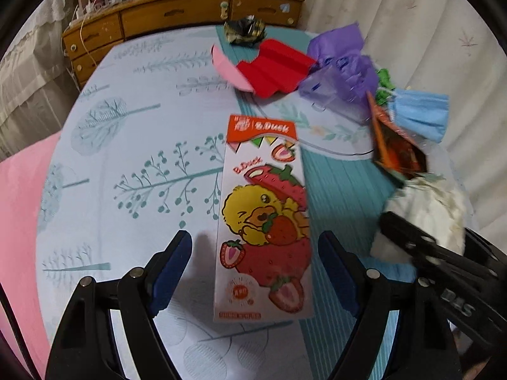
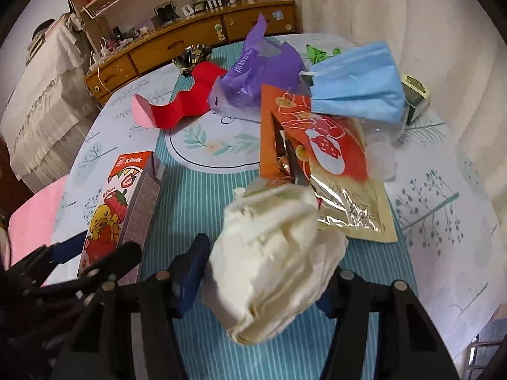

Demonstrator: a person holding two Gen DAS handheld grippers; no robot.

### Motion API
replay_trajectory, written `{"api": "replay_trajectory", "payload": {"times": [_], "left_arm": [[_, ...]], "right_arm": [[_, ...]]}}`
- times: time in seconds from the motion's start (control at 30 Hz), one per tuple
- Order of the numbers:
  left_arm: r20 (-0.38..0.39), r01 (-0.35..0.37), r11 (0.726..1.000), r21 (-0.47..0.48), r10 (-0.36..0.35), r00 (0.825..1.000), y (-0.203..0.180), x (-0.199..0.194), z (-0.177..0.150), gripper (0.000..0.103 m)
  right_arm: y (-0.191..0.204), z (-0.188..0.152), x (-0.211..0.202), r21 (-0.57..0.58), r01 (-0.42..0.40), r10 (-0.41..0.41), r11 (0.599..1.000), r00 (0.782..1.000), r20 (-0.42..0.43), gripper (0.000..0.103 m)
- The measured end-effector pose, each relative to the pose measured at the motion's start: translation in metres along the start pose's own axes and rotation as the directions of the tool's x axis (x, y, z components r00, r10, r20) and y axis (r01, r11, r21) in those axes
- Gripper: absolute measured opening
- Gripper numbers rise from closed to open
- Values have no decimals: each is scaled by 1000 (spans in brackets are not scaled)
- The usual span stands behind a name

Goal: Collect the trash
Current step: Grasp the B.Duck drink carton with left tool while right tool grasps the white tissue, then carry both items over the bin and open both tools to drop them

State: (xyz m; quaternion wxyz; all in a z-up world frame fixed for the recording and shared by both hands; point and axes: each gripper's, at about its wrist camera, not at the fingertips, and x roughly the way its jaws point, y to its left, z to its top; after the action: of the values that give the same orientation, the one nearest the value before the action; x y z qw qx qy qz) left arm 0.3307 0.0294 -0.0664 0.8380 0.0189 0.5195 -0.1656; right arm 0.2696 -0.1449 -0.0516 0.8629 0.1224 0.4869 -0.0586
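On the table (image 2: 443, 190), draped in a tree-print cloth, one strawberry B.Duck carton (image 1: 263, 221) lies flat between the wide-open fingers of the left gripper (image 1: 255, 266), untouched. One crumpled white tissue wad (image 2: 272, 259) sits between the pads of the right gripper (image 2: 263, 272), which look pressed on it. Beyond: one blue face mask (image 2: 358, 85), one purple plastic bag (image 2: 256, 72), one red folded paper (image 2: 187, 104), one orange foil pouch (image 2: 320, 158). Wooden drawers (image 1: 177, 15) line the curtained wall. A small boxy thing behind the mask is half hidden.
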Motion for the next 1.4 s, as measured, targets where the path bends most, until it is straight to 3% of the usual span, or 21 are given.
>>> {"api": "replay_trajectory", "payload": {"times": [0.17, 0.43, 0.83, 1.17, 1.4], "left_arm": [[24, -52, 997, 54, 50, 998, -10, 6, -4, 51], [82, -58, 996, 69, 52, 995, -11, -16, -17, 50], [180, -114, 985, 130, 89, 980, -31, -97, -52, 50], [231, -150, 973, 176, 107, 967, -46, -169, -126, 50], [168, -129, 968, 217, 93, 981, -58, -192, -181, 50]], "right_arm": [[-3, -2, -5, 31, -41, 41, 999, 999, 5, 57], [10, -10, -21, 21, -87, 86, 996, 996, 29, 56], [11, -34, -89, -26, -171, 173, 985, 976, 135, 56], [-14, -89, -152, -61, -259, 265, 964, 950, 167, 56], [-34, -148, -175, -111, -291, 304, 950, 945, 125, 56]]}}
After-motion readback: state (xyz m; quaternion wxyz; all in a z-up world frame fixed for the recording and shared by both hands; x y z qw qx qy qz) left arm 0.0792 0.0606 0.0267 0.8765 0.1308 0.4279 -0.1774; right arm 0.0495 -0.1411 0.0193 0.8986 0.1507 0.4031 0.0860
